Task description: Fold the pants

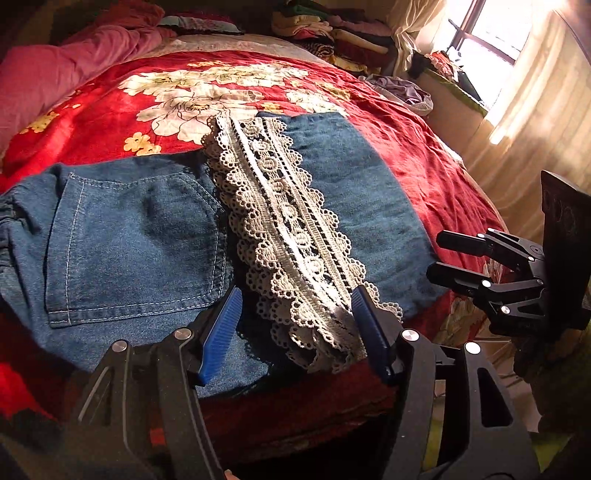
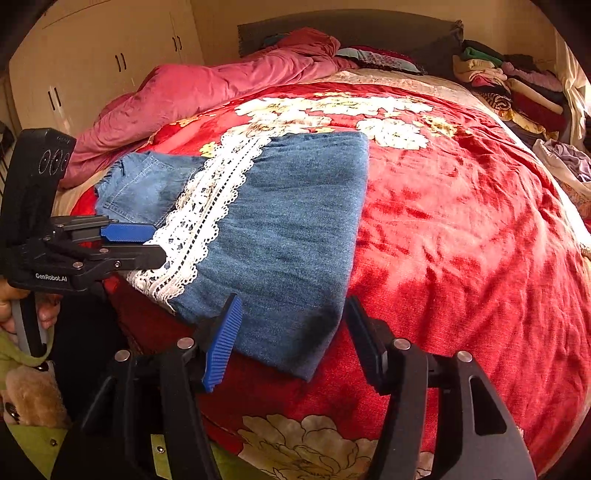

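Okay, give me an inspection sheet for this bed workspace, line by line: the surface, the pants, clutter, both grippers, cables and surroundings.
Surface: bed with a red floral bedspread, wrinkled.
Job's things: denim pants folded over, lying flat near the bed's front edge; white lace trim runs across them, back pocket facing up.
Clutter: pink quilt bunched at the head end; stacked clothes on the far side; a lilac garment by the window side.
Grippers: left gripper open, straddling the lace edge, pads not pressing; right gripper open over the denim corner.
Cables: nothing seen.
Surroundings: sunlit window with curtain; cupboard doors behind the bed.
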Available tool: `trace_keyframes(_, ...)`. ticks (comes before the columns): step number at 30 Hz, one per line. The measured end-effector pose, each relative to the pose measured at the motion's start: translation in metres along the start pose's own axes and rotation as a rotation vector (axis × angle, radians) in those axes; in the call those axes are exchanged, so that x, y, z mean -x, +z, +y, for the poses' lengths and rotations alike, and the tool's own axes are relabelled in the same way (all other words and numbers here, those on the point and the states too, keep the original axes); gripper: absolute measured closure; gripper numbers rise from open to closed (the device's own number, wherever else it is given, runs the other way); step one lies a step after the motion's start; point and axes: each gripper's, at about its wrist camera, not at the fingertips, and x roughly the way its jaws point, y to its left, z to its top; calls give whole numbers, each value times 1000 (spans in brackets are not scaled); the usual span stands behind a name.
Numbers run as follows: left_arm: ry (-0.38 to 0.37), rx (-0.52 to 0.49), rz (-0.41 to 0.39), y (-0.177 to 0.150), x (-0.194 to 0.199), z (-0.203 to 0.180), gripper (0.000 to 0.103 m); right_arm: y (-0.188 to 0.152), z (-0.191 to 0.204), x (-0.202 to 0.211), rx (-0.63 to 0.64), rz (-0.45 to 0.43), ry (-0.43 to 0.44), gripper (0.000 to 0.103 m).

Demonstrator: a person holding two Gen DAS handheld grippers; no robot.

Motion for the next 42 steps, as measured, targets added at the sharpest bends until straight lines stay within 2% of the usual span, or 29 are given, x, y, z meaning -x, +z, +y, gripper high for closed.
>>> trace_keyframes(2,4,0,-10,1,4,0,45,2,-1,3,-11,-8,-6,38)
trace_keyframes(6,29,-5,-31,2,13,1,38,5,-1,9,-12,-23,-20,32)
trace_keyframes(8,40,-6,-42,3,19,2,34,6,0,11,-12,-28,-22,22)
trace_keyframes(10,52,2,-56,3,25,5,30,9,2,14,-11,-39,-27,21)
trace_keyframes(14,99,20,-82,5,39,13,13,16,6,19,-6,-62,-33,20)
trace_keyframes(16,116,33,-94,6,46,19,11,20,9,21,1,-69,-32,20)
trace_keyframes(17,123,41,-99,6,49,22,10,22,11,21,5,-73,-34,15)
trace_keyframes(19,136,57,-110,5,56,29,10,28,15,23,11,-88,-31,9)
trace_keyframes(27,196,142,-155,-3,85,64,10,60,40,23,70,-135,4,9)
trace_keyframes(35,241,260,-166,-18,102,104,10,89,68,10,129,-141,48,9)
trace_keyframes(42,256,300,-175,-24,109,119,10,114,99,-8,200,-125,112,9)
